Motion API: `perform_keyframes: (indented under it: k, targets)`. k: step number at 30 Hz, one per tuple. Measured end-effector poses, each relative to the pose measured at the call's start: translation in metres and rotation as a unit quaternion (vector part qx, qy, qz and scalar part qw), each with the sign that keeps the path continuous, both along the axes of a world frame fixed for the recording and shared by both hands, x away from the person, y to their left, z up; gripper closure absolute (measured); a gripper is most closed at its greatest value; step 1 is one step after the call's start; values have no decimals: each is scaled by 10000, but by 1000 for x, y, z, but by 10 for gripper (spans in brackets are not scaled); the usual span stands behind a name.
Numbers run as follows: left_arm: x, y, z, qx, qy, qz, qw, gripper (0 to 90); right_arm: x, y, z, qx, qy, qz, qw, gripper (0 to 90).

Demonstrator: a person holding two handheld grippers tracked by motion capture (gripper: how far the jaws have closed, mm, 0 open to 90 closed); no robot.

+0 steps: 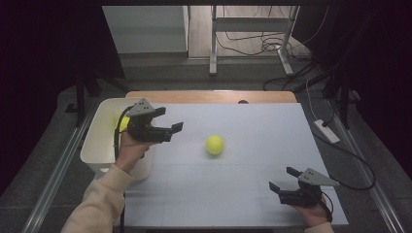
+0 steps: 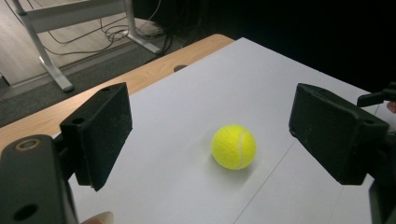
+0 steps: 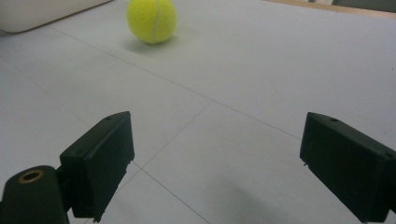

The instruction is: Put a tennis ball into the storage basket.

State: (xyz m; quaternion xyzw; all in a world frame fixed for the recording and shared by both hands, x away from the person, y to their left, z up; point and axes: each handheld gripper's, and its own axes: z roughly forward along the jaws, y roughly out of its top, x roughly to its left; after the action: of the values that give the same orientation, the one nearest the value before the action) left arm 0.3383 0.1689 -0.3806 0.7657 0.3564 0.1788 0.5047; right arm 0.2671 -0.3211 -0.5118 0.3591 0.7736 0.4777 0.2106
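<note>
Right gripper [image 1: 283,179] sits low at the near right corner of the table [image 1: 252,204], jaws wide apart and empty, just parked out of the way I'd say. Left gripper [image 1: 171,120] hovers by the white bin [image 1: 99,141], jaws also spread, aimed at the tennis ball [image 1: 214,144] sitting mid-table, probably lining up a grab.

We're looking at a lab or test room here, not a home. We see a bench [image 1: 252,194] with a plain white top and a wooden edge, standing on grey floor. Behind it we spot a bare metal frame [image 1: 250,29] on legs, loose cables [image 1: 252,46] snaking across the floor, and a power strip [image 1: 326,131] lying beside the bench. Dark curtains close both sides.
</note>
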Motion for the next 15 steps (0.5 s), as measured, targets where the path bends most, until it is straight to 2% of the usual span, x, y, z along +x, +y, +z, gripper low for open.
perform_keyframes:
  k: [15]
  targets:
    - [3,-22,-1,170,92,-200,9996,135,1,2,1,26,-13,48,10000,98]
